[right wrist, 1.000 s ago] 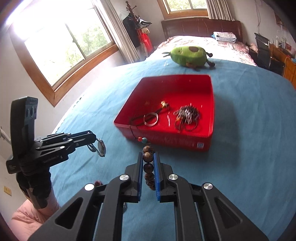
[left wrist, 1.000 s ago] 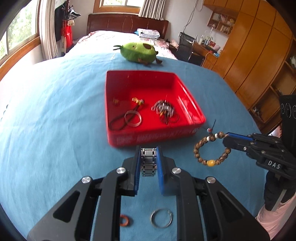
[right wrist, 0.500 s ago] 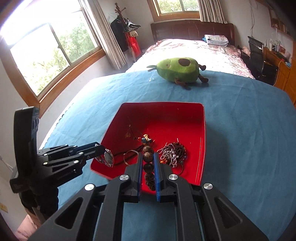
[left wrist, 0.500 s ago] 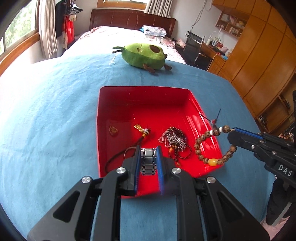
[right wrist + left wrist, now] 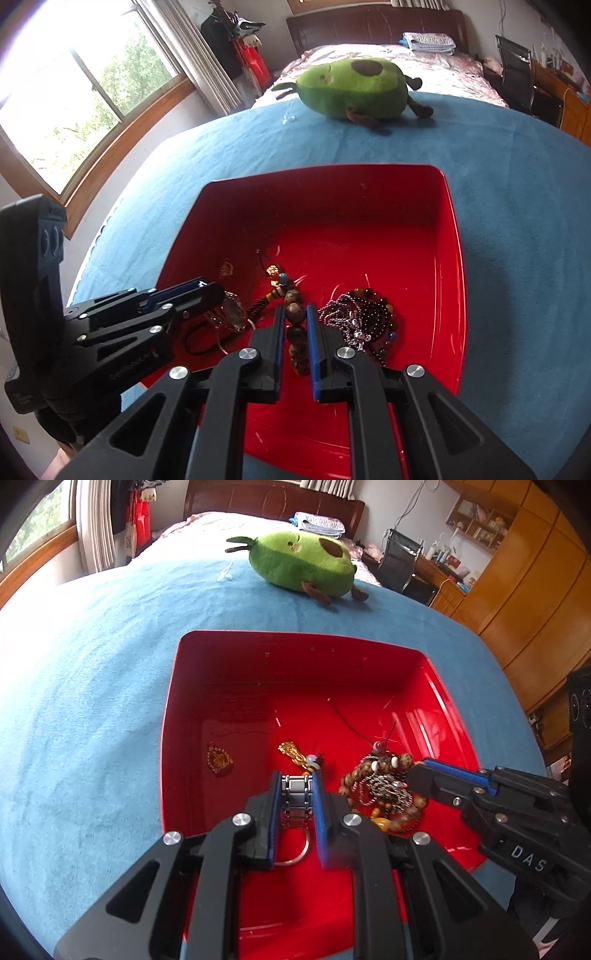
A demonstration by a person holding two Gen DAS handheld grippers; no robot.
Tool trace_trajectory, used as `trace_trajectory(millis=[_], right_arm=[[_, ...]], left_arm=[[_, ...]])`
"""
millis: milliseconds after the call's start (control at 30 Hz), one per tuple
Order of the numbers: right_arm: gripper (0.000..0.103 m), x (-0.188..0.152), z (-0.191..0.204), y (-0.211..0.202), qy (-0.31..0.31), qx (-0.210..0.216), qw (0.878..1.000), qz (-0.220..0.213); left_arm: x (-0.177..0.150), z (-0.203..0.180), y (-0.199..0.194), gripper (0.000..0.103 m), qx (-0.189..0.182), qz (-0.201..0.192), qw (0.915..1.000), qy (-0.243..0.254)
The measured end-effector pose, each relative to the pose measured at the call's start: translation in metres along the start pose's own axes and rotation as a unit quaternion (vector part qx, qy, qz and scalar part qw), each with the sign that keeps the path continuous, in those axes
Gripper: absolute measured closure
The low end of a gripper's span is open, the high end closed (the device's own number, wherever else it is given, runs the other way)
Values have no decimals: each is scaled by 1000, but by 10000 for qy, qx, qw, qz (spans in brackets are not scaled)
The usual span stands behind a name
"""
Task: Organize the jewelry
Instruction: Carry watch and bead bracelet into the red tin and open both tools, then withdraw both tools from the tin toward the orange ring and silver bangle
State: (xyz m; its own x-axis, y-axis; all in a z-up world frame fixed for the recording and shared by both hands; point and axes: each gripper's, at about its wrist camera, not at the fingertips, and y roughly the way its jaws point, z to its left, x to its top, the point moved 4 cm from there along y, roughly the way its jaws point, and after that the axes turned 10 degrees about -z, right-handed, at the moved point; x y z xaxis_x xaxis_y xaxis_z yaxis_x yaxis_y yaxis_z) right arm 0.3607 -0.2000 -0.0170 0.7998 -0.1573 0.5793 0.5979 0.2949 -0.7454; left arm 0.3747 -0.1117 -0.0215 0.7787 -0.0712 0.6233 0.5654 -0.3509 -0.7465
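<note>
A red tray (image 5: 173, 701) (image 5: 452, 258) sits on the blue cloth. My left gripper (image 5: 297, 794) is shut on a silver link bracelet (image 5: 296, 788) low over the tray's near part; it shows from the side in the right wrist view (image 5: 221, 306). My right gripper (image 5: 295, 328) is shut on a wooden bead bracelet (image 5: 295, 317), which hangs onto a dark chain pile (image 5: 384, 794) (image 5: 358, 317) in the tray. The right gripper reaches in from the right in the left wrist view (image 5: 417, 771). A gold pendant (image 5: 219, 760), a gold charm (image 5: 293, 753) and a silver ring (image 5: 295, 856) lie in the tray.
A green avocado plush (image 5: 303, 566) (image 5: 354, 88) lies on the cloth beyond the tray. A bed, a window on the left and wooden cabinets (image 5: 535, 590) on the right surround the table.
Both grippers have moved forward from in front of the tray to low over its inside, carrying their bracelets. The bead bracelet now rests on the chain pile.
</note>
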Motion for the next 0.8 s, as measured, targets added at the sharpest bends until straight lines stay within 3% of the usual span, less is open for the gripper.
trace_trajectory(millis=[267,367,600,633,700,800], right_arm=[[90,-4,-11,7,19,-166,9998,48],[74,-7,-11,2,-58,-337,9994,-21],[73,-18,-13,-25,-236,-700,9966,-372],[73,-21,-13,-31,-254,-749,9959,-433],[73,-29,-10,-46,-297,-743,9951,-573],[72,-41,-9,-70,-305,-683,9946,-715]], left_arm=[[-3,0,18,88,1,162,9999,19],[-1,0,15,87,-33,107,9999,2],[-3,2,-10,86,-14,-100,9999,26],[-5,3,-18,85,78,-158,9998,46],[-8,5,-30,69,153,-235,9996,58],[-18,9,-52,65,302,-377,9987,162]])
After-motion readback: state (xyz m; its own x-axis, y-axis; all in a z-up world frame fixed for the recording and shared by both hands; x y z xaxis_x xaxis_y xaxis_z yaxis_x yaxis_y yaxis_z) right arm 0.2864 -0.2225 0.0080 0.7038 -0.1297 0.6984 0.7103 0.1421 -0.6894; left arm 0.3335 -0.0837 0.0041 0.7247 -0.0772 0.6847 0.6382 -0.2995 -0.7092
